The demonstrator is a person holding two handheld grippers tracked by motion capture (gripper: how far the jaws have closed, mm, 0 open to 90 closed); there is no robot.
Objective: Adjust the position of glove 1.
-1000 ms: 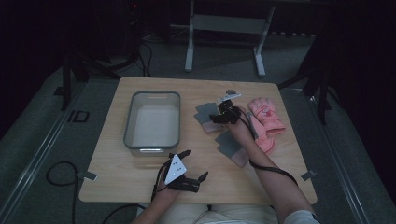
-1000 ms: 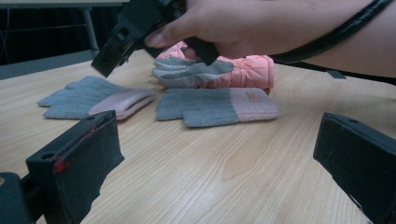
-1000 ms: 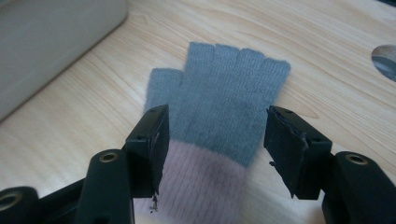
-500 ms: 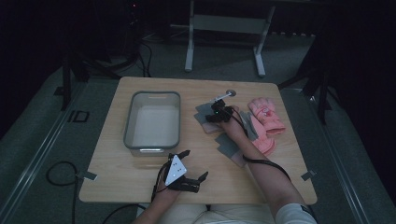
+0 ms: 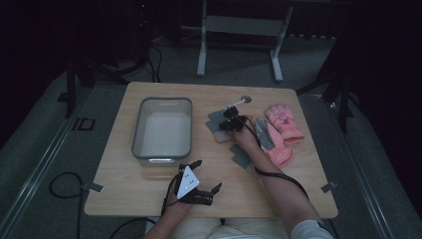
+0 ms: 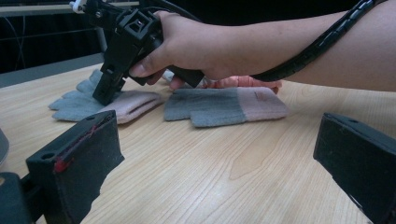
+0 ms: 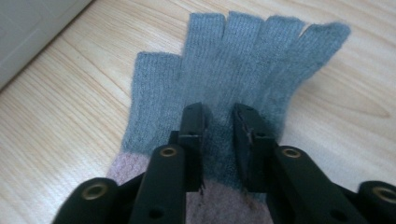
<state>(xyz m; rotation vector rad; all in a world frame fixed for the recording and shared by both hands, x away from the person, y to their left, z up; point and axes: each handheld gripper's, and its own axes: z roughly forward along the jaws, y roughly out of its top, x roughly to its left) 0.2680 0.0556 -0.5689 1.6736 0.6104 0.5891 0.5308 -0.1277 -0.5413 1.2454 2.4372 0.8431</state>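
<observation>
— On the table's far middle, the right gripper (image 5: 228, 124) stands on the grey fingerless glove (image 7: 238, 70), which lies flat just right of the grey bin (image 5: 162, 130). Its jaws have just been closing and pinch a ridge of the knit between them, tips pressing down near the pink cuff.

— What might go wrong from there?

— The pinch looks shallow. If only a thin fold of wool is caught, the glove could slide out on the lift, or the knit could stretch and drag along the wood rather than rise. A tip might also snag in the loose weave.

— And the left gripper (image 5: 195, 185)?

— It rests at the near edge of the table (image 5: 119, 194), jaws wide apart and holding nothing, well away from the work.

— Anything crowding the glove?

— A second grey glove with a pink cuff (image 6: 224, 106) lies just beside it, under the person's right forearm, and pink padded gloves (image 5: 283, 124) sit beyond that to the right. A careless sweep of the forearm or the trailing cable could shift the neighbour. The bin's near wall is the one rise to clear, should the glove be bound for it.
</observation>
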